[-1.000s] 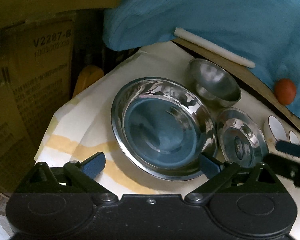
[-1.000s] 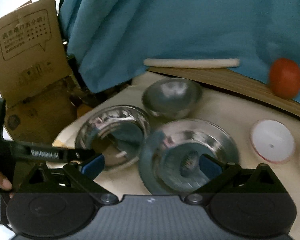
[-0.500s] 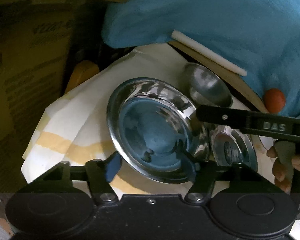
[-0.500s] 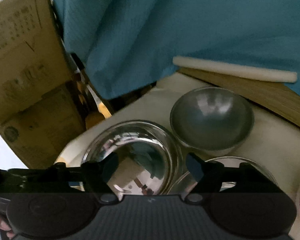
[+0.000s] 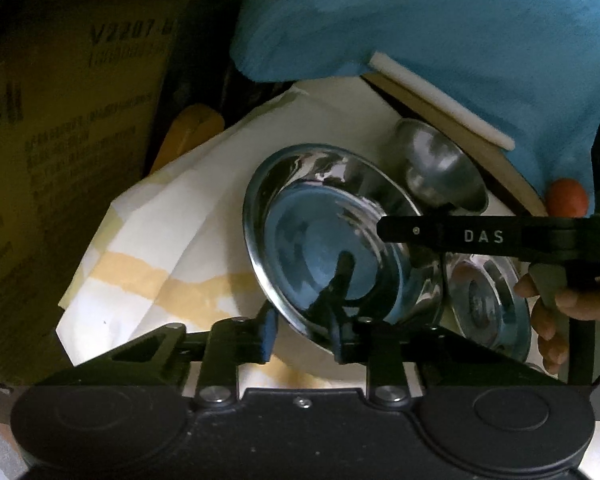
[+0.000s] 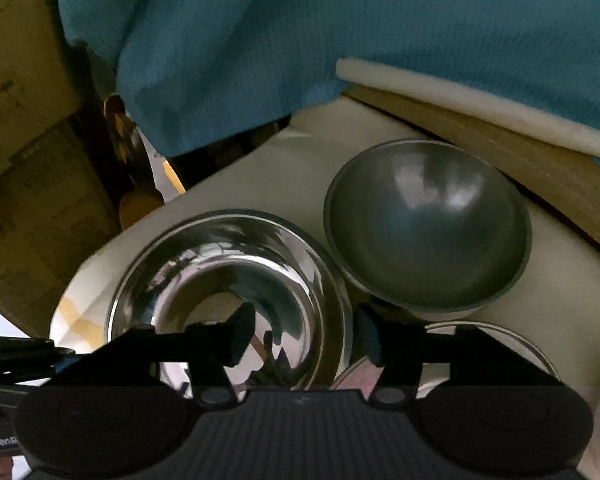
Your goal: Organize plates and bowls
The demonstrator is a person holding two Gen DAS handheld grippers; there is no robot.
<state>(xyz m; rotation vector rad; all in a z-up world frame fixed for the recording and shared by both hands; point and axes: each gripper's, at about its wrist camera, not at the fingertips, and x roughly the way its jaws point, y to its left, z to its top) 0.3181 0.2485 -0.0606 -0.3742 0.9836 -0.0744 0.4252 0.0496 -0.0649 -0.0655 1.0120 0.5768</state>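
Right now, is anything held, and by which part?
Cannot tell: left gripper and right gripper, jaws just closing, straddle the rim of the large bowl; no visible clamp.

Three round steel dishes: one wide shiny steel bowl (image 5: 332,236), one dull grey deep steel bowl (image 6: 428,232) far right, one small shiny steel plate (image 5: 488,300) near right. One orange ball (image 5: 568,198). One white foam strip (image 5: 440,104).

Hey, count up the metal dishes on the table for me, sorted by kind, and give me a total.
Shiny, wide-rimmed steel bowl: 1
Dull grey, round, deep metal bowl: 1
Small, shallow, shiny steel dish: 1
Total: 3
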